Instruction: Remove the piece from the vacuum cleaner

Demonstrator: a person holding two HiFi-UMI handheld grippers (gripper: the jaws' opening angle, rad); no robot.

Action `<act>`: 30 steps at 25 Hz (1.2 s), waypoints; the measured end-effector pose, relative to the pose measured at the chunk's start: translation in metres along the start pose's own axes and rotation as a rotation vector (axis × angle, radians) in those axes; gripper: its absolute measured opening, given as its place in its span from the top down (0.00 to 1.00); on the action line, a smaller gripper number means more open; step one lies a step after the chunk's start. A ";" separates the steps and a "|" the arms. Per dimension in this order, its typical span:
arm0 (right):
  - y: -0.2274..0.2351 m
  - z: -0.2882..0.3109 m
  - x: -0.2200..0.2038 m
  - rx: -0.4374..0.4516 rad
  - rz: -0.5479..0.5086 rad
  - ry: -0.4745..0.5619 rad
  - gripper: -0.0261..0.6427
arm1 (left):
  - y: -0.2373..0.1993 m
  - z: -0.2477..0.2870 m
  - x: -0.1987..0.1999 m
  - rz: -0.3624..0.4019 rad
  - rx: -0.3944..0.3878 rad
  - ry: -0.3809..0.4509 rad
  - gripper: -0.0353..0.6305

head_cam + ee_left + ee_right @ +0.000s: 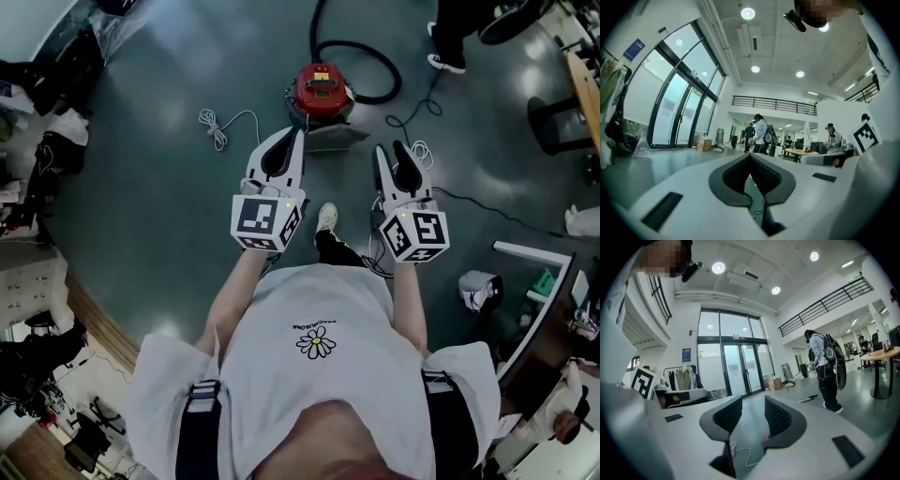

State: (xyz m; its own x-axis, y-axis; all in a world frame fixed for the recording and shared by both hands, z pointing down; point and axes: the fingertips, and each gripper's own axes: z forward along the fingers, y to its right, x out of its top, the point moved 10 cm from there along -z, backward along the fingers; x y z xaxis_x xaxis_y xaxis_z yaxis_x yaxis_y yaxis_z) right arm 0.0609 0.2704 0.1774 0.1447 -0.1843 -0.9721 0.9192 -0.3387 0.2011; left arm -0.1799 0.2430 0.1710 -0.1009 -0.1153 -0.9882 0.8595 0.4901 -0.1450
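Note:
A red canister vacuum cleaner [321,91] stands on the grey floor ahead of me, with its black hose [367,58] looping behind it and a grey piece [334,138] at its front base. My left gripper [297,134] hangs in the air just left of that piece, its jaws closed together with nothing between them [750,157]. My right gripper [391,150] hovers to the right of the vacuum cleaner, apart from it. Its jaws stand apart and hold nothing [752,404]; through the gap I see a white cord [740,453] on the floor.
A coiled white cable [217,127] lies left of the vacuum cleaner, and a dark cable [412,114] runs off to its right. My shoe [326,217] is below the grippers. A curved desk [548,300] stands at right, clutter at left. Another person's feet [448,58] are beyond.

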 end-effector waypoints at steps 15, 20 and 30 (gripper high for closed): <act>0.096 0.149 0.016 0.008 -0.055 -0.092 0.75 | -0.065 0.176 -0.009 0.000 0.032 -0.086 0.94; 0.110 0.187 0.027 -0.030 -0.036 -0.085 0.75 | -0.090 0.215 -0.008 0.018 0.004 -0.119 0.94; 0.142 0.236 0.008 -0.012 -0.001 -0.134 0.75 | -0.109 0.279 -0.038 0.057 -0.040 -0.259 0.94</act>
State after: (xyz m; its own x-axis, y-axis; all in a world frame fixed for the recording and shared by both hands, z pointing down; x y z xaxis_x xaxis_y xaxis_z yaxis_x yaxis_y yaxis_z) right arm 0.1063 0.0030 0.2267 0.0945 -0.3055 -0.9475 0.9239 -0.3277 0.1977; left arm -0.1297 -0.0475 0.2380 0.0835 -0.3011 -0.9499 0.8392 0.5353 -0.0959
